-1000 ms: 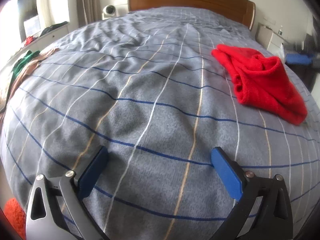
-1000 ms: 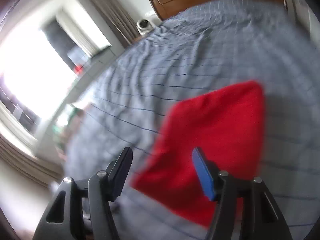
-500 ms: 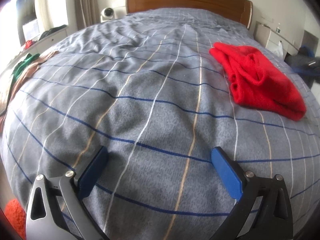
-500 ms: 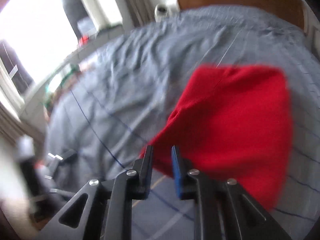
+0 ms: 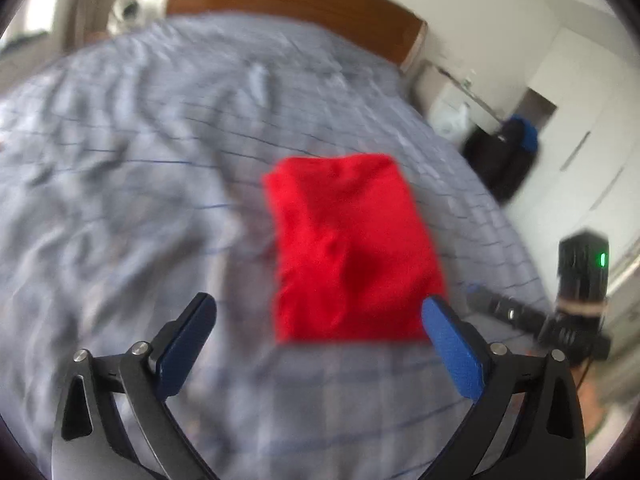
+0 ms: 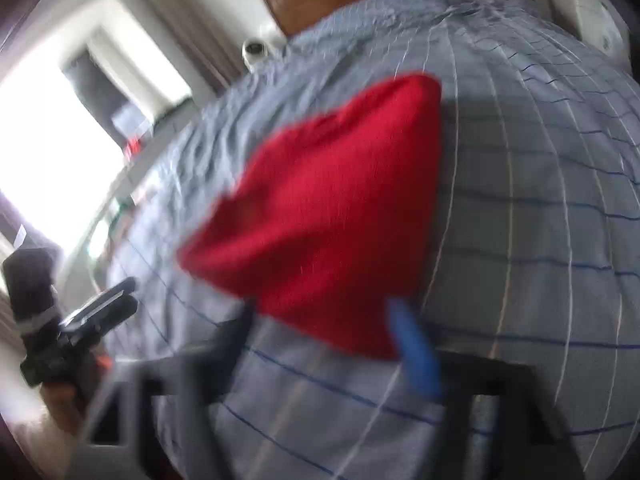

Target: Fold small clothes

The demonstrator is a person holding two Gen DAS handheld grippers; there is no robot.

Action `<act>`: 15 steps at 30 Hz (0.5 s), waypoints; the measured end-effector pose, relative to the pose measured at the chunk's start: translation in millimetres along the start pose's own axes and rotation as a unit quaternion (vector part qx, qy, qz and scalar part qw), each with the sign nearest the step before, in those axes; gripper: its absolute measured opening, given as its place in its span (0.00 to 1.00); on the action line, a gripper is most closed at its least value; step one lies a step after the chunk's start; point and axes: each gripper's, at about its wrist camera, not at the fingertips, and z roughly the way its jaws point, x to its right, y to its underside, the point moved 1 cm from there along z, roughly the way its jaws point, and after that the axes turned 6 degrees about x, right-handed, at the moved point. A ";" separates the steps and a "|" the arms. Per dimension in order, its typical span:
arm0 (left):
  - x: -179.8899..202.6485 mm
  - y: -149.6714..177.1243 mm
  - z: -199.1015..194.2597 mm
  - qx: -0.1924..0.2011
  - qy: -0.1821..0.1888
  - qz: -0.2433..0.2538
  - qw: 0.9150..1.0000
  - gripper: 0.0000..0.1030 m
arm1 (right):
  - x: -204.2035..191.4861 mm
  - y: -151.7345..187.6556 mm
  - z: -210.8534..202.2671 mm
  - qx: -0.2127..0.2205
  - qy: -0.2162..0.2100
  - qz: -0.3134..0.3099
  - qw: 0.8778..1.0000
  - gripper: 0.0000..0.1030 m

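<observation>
Red garment (image 5: 352,248) lying folded, roughly rectangular, on checked bedspread (image 5: 120,168), mid-bed. Left gripper (image 5: 320,336) spread, empty, hovering at near edge. Right gripper (image 6: 328,340) — jaws just been opening, nothing between them. Advice: be approaching near corners squarely, pinching both layers. Bedspread around staying clear; headboard (image 5: 304,8) well beyond.

A wide bed (image 5: 120,184) with a wrinkled grey duvet, checked in blue and pale lines, carries one folded red knit garment (image 5: 348,248) lying flat, roughly rectangular, on its cover.
</observation>
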 end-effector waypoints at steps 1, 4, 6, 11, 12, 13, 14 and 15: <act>0.7 -10.3 15.5 -0.013 -0.004 -0.004 1.000 0.99 | -0.6 -2.9 -0.2 0.005 -0.001 0.005 1.000 0.84; -4.7 -25.2 64.7 -0.051 -0.062 0.006 0.997 0.99 | 16.7 -20.4 0.1 0.004 -0.003 0.034 0.999 0.84; -14.6 -24.8 89.6 -0.086 -0.081 0.002 0.993 0.99 | 24.7 -26.9 9.1 -0.002 -0.008 0.052 0.999 0.84; -22.1 -21.1 112.6 -0.119 -0.078 -0.014 0.990 0.99 | 62.5 -38.5 66.0 -0.040 -0.041 0.159 0.986 0.84; -20.7 -22.4 114.0 -0.118 -0.075 -0.015 0.990 0.99 | 73.8 -38.0 78.5 -0.039 -0.069 0.202 0.976 0.84; -19.0 -23.6 115.3 -0.118 -0.070 -0.017 0.990 0.98 | 79.7 -37.3 87.4 -0.034 -0.089 0.231 0.968 0.84; -16.7 -24.8 118.2 -0.118 -0.064 -0.017 0.991 0.92 | 82.6 -38.6 94.0 -0.025 -0.100 0.249 0.963 0.82; -13.7 -25.3 122.5 -0.117 -0.055 -0.012 0.992 0.53 | 81.3 -41.1 99.1 -0.017 -0.100 0.251 0.963 0.79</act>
